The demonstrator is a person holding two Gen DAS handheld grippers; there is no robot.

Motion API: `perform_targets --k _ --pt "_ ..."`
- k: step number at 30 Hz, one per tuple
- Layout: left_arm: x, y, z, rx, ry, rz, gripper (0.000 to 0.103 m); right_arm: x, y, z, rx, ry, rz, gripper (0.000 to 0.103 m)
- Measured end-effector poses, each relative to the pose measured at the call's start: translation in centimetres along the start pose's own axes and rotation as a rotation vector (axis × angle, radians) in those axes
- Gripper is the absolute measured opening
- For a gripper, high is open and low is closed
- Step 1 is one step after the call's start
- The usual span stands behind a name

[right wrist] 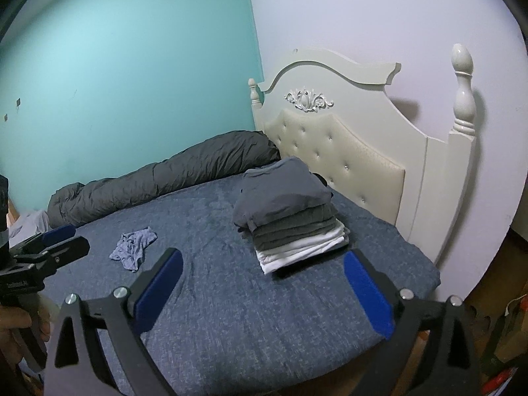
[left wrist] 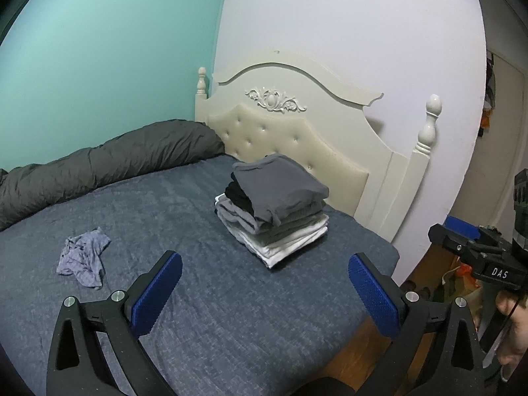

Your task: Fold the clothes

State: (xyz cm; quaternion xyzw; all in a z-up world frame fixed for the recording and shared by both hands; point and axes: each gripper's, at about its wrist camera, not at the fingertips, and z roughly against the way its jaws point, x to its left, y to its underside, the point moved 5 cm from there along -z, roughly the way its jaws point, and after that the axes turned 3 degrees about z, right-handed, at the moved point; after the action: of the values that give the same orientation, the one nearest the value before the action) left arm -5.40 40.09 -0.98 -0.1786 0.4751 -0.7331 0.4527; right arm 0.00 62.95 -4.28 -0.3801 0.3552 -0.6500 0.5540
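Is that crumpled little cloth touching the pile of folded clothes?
Apart. The left wrist view shows the crumpled cloth lying well left of the pile, with bare blanket between them.

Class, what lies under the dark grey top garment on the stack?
Under the grey garment lie a black piece, grey folds and white ones. Their count and anything inside the stack is hidden.

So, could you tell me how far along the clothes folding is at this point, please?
Mostly done, it seems. A stack of folded clothes sits on the bed near the headboard. Nothing is in hand: the left gripper and right gripper are both open and empty above the bed. Left to fold is one crumpled light blue garment lying apart from the stack.
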Motion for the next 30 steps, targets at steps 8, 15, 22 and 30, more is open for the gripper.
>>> perform_targets --k 8,15,22,30 --pt "-0.2 0.9 1.0 -0.017 0.006 0.01 0.103 0.2 0.9 0.7 -0.011 -0.012 -0.017 0.099" --pt "-0.5 1.6 1.4 -0.024 -0.004 -0.003 0.103 0.5 1.6 1.2 -0.012 -0.007 -0.003 0.099" --pt "-0.2 2.3 1.2 -0.011 -0.009 -0.002 0.103 0.4 2.0 1.0 -0.002 -0.007 -0.011 0.099" --pt "0.1 2.8 1.2 -0.008 -0.024 -0.002 0.103 0.7 2.2 1.0 -0.001 -0.002 -0.006 0.099"
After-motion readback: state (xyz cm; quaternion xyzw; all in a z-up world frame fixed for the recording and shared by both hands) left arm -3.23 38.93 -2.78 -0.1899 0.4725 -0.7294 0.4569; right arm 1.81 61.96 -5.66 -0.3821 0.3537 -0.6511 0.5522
